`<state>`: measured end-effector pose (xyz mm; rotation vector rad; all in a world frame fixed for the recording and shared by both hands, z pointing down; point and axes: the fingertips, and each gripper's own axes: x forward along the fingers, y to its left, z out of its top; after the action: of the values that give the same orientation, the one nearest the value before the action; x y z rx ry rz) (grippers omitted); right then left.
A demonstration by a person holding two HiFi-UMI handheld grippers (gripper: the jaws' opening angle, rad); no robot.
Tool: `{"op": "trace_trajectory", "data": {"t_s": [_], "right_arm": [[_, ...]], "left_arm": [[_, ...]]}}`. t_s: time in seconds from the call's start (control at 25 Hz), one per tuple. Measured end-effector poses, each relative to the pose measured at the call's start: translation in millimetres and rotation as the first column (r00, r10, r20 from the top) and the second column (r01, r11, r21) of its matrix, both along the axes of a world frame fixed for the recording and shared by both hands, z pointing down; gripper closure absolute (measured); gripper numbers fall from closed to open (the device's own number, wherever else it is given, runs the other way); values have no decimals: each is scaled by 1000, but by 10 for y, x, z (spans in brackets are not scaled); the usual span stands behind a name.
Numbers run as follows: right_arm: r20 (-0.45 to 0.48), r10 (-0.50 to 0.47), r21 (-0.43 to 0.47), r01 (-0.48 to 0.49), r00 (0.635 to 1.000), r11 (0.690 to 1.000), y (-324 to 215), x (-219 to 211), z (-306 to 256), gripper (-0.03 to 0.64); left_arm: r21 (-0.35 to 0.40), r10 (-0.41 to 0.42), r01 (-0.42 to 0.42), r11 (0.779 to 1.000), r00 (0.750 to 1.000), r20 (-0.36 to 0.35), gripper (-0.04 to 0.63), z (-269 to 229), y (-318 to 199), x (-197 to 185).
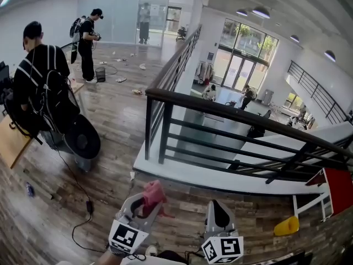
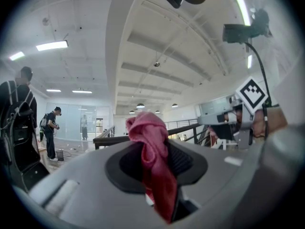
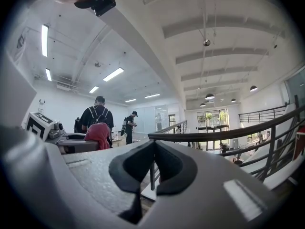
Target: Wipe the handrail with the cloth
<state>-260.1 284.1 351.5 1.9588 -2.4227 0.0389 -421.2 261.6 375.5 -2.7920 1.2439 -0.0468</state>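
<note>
From the left gripper [image 1: 144, 202] and the right gripper [image 1: 219, 207] forward to the handrail [image 1: 231, 115] there is only bare wooden floor [image 1: 187, 203], so this way is free. The space over the top rail is open. Under it the black bars [image 1: 165, 128] block passing through. A person with a backpack [image 1: 41, 81] stands well to the left; a yellow object [image 1: 287, 226] lies at the right

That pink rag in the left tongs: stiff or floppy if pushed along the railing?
Probably floppy: the cloth bunches above the left tongs and droops below them. Likely light, as a narrow pinch holds it. It would probably wrap over the handrail rather than slide stiffly.
</note>
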Motion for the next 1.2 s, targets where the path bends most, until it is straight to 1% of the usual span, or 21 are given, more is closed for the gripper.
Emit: {"op": "trace_trajectory", "data": {"t_s": [0.36, 0.72, 0.88, 1.2], "right_arm": [[0, 11, -20, -11, 1000, 1000, -25, 22, 39, 614], [-24, 6, -39, -7, 1000, 999, -148, 3, 84, 615], [-27, 2, -44, -3, 1000, 999, -203, 15, 92, 615], [-25, -13, -34, 12, 1000, 999, -354, 49, 62, 615]], "left_arm": [[-6, 6, -6, 1000, 1000, 3, 469, -17, -35, 0], [-27, -18, 18, 999, 1000, -6, 469, 54, -184, -82], [-40, -23, 23, 999, 1000, 5, 469, 91, -242, -65], [-24, -32, 32, 999, 999, 10, 469, 51, -375, -8]]}}
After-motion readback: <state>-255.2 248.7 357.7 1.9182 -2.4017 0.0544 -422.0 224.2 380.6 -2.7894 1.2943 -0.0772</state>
